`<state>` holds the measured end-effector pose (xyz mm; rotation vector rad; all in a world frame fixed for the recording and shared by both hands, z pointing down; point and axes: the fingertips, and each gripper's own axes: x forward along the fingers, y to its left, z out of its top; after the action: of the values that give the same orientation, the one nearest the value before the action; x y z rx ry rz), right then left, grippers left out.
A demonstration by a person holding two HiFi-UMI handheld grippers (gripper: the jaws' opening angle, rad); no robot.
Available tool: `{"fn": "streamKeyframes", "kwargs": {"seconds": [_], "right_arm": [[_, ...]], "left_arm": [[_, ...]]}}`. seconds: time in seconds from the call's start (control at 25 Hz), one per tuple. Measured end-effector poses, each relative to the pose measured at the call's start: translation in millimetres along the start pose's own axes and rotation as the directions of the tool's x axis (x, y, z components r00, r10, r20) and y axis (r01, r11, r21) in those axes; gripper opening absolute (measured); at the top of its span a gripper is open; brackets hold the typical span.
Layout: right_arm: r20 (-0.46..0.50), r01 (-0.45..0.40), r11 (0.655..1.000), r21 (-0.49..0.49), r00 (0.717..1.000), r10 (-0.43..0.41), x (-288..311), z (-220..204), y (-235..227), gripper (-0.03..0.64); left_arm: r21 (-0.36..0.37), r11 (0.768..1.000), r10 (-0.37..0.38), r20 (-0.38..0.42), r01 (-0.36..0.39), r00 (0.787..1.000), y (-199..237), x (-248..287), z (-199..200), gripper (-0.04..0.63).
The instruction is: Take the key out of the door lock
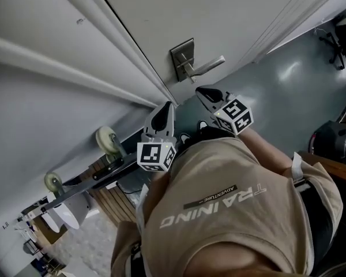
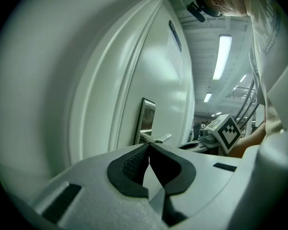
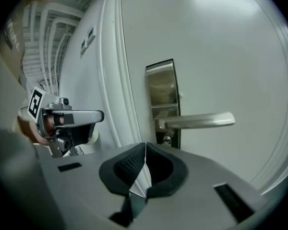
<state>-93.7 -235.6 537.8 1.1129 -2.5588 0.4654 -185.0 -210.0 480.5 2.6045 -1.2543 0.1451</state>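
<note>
A steel lock plate [image 1: 183,60] with a lever handle [image 1: 209,67] sits on the white door [image 1: 219,10]. In the right gripper view the plate [image 3: 162,92] and lever [image 3: 197,120] are close ahead. A small round metal part [image 3: 167,139] shows under the lever; whether it is the key I cannot tell. My right gripper [image 3: 145,146] is shut and empty, just below the lever [image 1: 200,90]. My left gripper [image 2: 149,146] is also shut and empty, lower left of the plate [image 1: 167,105]. It sees the plate [image 2: 147,119] farther off.
The door frame's white moulding [image 1: 109,51] runs diagonally left of the lock. A wheeled cart with pale casters [image 1: 106,138] stands at lower left. Grey floor [image 1: 288,79] lies right of the door, with an office chair [image 1: 340,33] at the far right.
</note>
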Motion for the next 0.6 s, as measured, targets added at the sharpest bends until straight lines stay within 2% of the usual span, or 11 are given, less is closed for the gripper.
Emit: {"fn": "streamKeyframes", "kwargs": {"seconds": [0.24,0.36,0.44,0.52,0.6], "right_arm": [[-0.003,-0.029,0.997,-0.069,1.000,0.029,2,-14,-18,0.015],[0.010,-0.075,0.996,-0.046,0.997,0.075,8,-24,-20,0.015],[0.018,-0.100,0.995,0.021,0.995,0.100,10,-32,-23,0.015],[0.039,-0.128,0.982,0.140,0.992,0.124,11,-36,-28,0.015],[0.078,-0.166,0.937,0.306,0.986,0.149,14,-39,-34,0.015]], "left_arm": [[0.034,0.999,0.041,-0.010,-0.041,0.999,-11,19,-11,0.009],[0.027,0.996,0.083,-0.005,-0.083,0.997,-14,22,-17,0.009],[0.020,0.994,0.108,-0.004,-0.108,0.994,-18,22,-21,0.009],[0.022,0.992,0.126,-0.004,-0.126,0.992,-22,19,-20,0.009],[0.026,0.989,0.147,-0.007,-0.147,0.989,-22,13,-18,0.009]]}}
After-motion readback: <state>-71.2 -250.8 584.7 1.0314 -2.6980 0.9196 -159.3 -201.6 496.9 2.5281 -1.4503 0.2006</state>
